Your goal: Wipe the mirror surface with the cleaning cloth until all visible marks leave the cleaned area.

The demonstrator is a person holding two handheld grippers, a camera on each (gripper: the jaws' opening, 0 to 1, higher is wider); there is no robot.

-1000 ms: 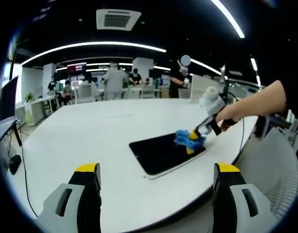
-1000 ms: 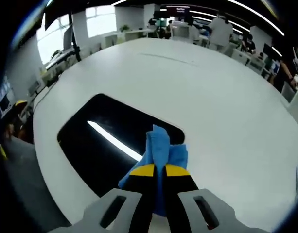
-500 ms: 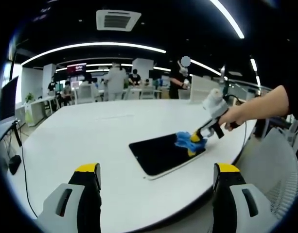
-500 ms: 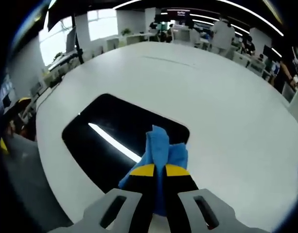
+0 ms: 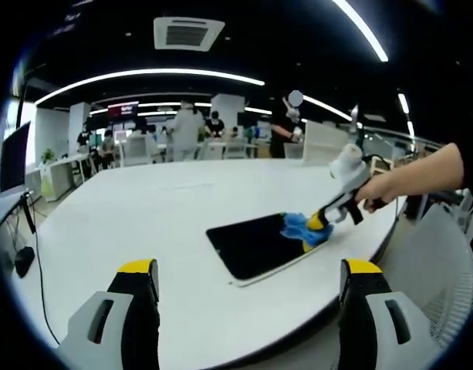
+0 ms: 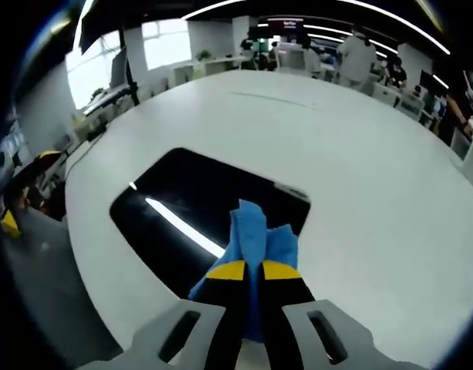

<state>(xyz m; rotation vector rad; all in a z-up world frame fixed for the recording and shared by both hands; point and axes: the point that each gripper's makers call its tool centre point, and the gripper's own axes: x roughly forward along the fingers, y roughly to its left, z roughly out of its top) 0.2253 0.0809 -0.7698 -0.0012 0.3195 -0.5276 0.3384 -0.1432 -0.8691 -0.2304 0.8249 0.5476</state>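
Any marks on the dark rectangular mirror [image 6: 197, 223] are too faint to make out. It lies flat on the round white table [image 5: 136, 223], long axis diagonal. The right gripper [image 6: 247, 271], clenched on the crumpled blue cleaning cloth [image 6: 255, 239], presses it on the mirror's near end. The left gripper [image 5: 248, 270] hangs released, well apart.

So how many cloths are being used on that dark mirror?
1. A blue cloth is pinched in the right gripper and lies on the near end of the mirror on the white table. Another could be hidden underneath.
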